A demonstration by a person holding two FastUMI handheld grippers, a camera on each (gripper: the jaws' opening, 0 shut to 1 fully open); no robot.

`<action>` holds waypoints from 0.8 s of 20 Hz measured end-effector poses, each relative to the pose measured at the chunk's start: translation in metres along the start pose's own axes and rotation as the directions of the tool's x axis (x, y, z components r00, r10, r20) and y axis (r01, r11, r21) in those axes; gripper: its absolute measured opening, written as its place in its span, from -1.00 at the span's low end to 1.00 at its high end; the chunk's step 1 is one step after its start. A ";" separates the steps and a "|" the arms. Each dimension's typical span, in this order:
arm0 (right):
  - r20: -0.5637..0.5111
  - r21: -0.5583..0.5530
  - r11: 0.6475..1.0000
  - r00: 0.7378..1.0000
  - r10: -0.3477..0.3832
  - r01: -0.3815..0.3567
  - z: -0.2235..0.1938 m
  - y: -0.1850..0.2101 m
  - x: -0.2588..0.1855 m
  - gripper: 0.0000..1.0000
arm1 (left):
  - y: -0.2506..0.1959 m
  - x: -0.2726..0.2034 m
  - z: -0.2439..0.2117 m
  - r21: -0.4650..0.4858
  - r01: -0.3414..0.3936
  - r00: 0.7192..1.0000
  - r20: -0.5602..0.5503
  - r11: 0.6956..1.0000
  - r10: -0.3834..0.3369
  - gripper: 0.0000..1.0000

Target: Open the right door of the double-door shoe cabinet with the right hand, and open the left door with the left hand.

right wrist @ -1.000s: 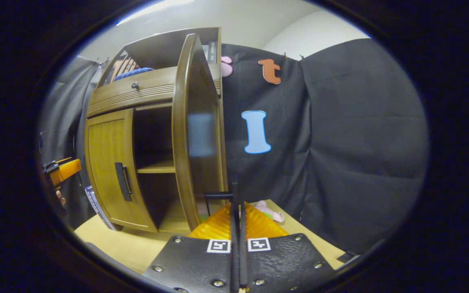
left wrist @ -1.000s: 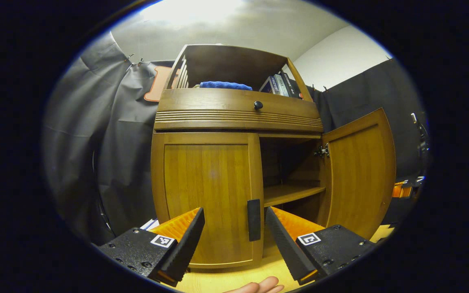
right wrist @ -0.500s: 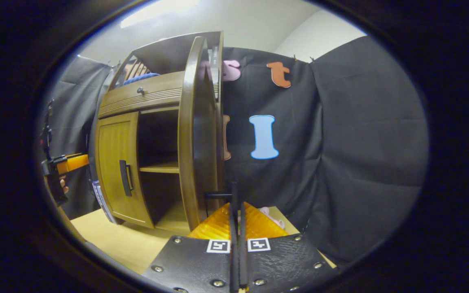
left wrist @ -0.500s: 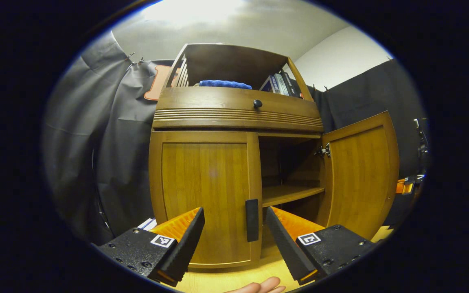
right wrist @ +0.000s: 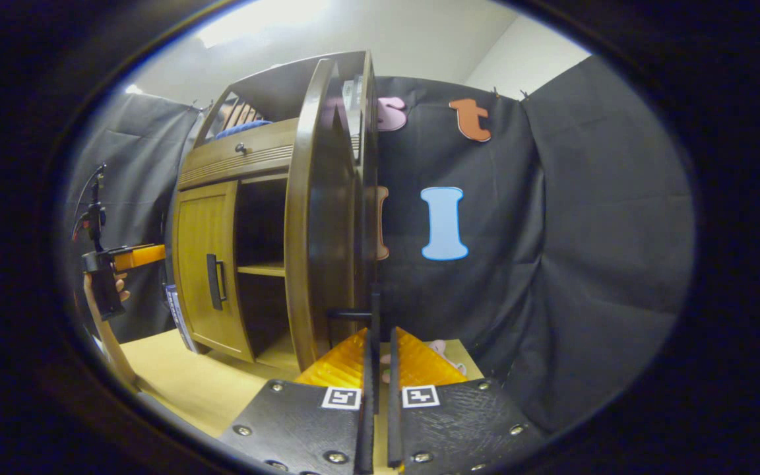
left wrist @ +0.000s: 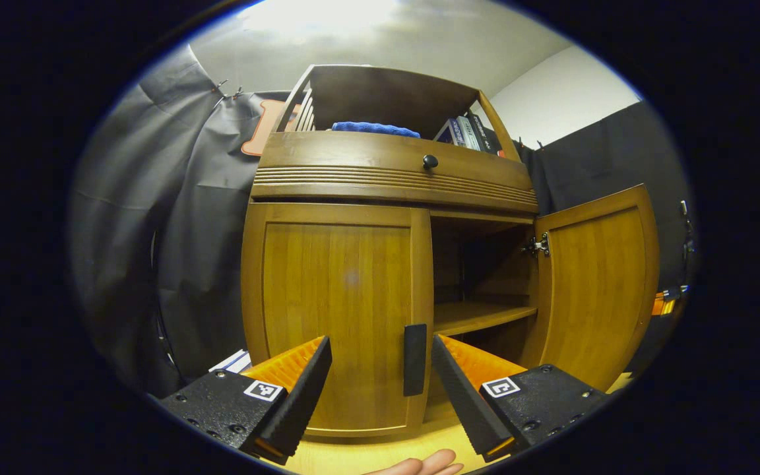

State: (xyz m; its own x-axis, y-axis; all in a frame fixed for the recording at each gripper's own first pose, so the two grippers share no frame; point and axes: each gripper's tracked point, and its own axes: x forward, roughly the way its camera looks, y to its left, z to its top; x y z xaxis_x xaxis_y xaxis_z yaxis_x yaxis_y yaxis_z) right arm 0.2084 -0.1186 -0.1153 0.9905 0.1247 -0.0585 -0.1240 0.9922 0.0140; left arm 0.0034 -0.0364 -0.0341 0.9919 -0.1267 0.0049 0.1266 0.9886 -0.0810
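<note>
The wooden shoe cabinet point(left wrist: 386, 178) stands straight ahead in the left gripper view. Its left door point(left wrist: 337, 310) is closed, with a dark vertical handle point(left wrist: 414, 359) near the inner edge. My left gripper point(left wrist: 380, 343) is open, a finger on either side of that handle and short of it. The right door point(left wrist: 601, 284) is swung wide open. In the right gripper view that door point(right wrist: 307, 231) is seen edge-on, and my right gripper point(right wrist: 380, 343) sits at its handle point(right wrist: 347, 315) with the fingers a narrow gap apart. The bar lies against the left finger.
An inner shelf point(left wrist: 479, 315) shows in the open half. Above are a drawer with a knob point(left wrist: 430, 161), a blue cloth point(left wrist: 372, 128) and books point(left wrist: 462, 132). A pink item point(right wrist: 436, 346) lies on the light wooden surface point(right wrist: 182, 382) by the booth's cloth wall.
The right door has swung further open. My right gripper's fingers have parted slightly at its handle. My left gripper has edged closer to the left door's handle, still open.
</note>
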 end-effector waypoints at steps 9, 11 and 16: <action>0.060 -0.034 0.989 0.988 -0.144 0.146 0.019 -0.004 -0.055 -0.14 | 0.001 0.015 -0.006 -0.009 -0.011 1.000 -0.004 1.000 0.011 0.89; 0.099 -0.007 0.985 0.980 -0.173 0.174 0.028 0.004 -0.070 0.42 | -0.006 0.018 -0.013 -0.014 0.009 1.000 -0.025 1.000 -0.009 0.89; 0.147 0.083 0.968 0.958 -0.247 0.237 0.036 0.023 -0.096 0.93 | -0.014 0.035 -0.024 -0.007 0.022 0.999 -0.031 1.000 -0.022 0.87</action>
State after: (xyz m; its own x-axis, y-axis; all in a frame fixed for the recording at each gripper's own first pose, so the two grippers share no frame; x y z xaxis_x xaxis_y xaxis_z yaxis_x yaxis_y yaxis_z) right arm 0.1125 -0.1077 -0.0736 0.9881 -0.1268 0.0867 0.1198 0.9894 0.0823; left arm 0.0362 -0.0567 -0.0569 0.9882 -0.1510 -0.0245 0.1483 0.9850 -0.0878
